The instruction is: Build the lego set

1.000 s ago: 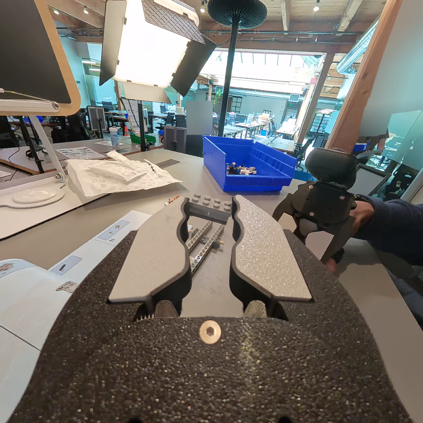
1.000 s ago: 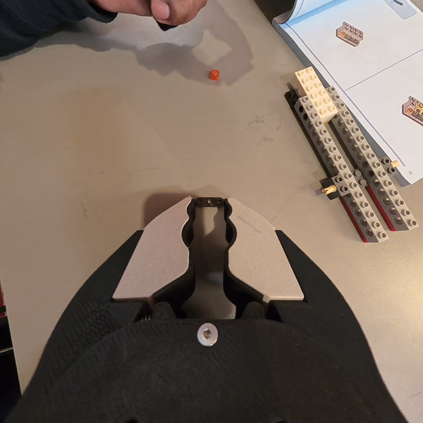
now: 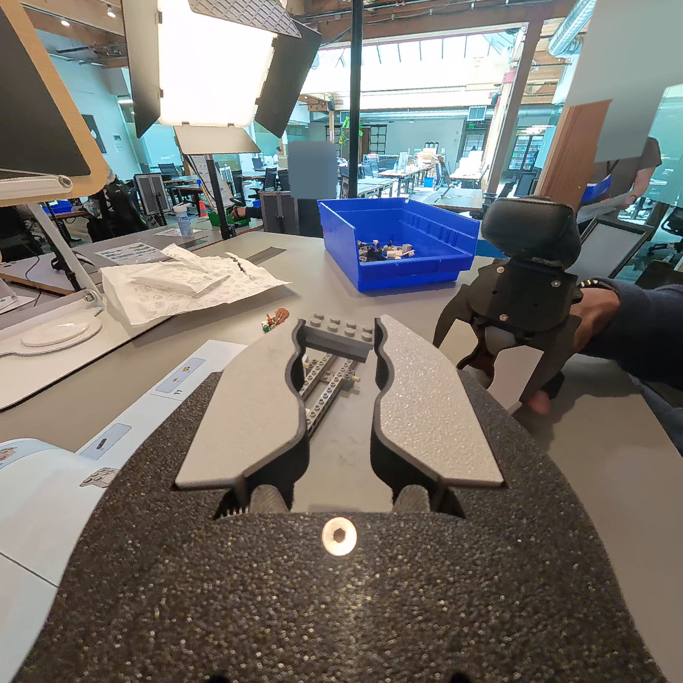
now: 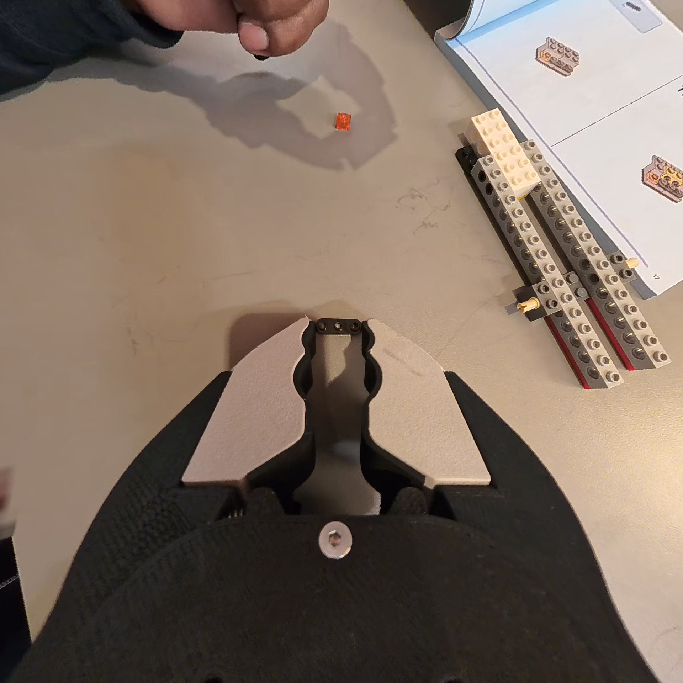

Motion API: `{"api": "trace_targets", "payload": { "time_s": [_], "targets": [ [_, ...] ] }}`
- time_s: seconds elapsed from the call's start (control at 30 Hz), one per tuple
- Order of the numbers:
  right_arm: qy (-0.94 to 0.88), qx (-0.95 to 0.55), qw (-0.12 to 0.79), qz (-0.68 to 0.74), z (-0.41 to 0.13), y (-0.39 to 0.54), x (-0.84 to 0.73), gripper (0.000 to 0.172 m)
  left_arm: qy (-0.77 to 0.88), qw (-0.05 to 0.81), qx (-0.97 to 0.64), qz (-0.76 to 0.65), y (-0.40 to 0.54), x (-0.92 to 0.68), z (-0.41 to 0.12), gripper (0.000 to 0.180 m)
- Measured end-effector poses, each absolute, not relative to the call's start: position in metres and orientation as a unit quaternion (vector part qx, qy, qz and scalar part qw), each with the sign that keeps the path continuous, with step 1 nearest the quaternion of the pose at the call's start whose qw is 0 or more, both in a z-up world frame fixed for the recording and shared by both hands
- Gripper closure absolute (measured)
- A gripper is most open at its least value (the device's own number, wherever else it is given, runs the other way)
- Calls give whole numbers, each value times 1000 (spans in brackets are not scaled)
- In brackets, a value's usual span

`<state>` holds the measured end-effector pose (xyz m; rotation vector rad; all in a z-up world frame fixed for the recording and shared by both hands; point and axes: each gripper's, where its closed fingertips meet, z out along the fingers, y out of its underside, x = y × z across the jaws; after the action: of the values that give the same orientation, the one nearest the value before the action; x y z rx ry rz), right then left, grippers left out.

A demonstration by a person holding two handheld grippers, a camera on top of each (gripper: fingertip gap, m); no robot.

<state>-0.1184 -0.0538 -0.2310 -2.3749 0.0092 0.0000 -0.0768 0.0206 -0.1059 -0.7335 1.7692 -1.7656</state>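
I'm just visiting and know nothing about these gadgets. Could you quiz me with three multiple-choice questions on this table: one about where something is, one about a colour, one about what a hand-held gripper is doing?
1. Where does the white brick sit?
A. in the blue bin
B. on one end of the long grey beam assembly
C. on the instruction booklet

2. What colour is the small loose piece lying alone on the table?
A. orange
B. green
C. yellow

3. What is the left hand-held gripper doing?
A. standing open, holding nothing
B. pressing on paper
C. gripping a grey brick

Answers: B, it tops the beam assembly beside the booklet; A, it looks orange; C, the grey brick spans its fingertips above the table.
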Motion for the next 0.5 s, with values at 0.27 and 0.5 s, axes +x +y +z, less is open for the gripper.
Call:
{"api": "trace_targets", "payload": {
  "time_s": [0.27,0.5],
  "targets": [
    [4,-927,374,-1,-231,-54,-118,148,623,270,-299,-671,41,-70,-99,145],
    [4,-927,374,0,-231,-54,-118,148,601,282,-314,-679,60,-66,-93,145]
  ]
}}
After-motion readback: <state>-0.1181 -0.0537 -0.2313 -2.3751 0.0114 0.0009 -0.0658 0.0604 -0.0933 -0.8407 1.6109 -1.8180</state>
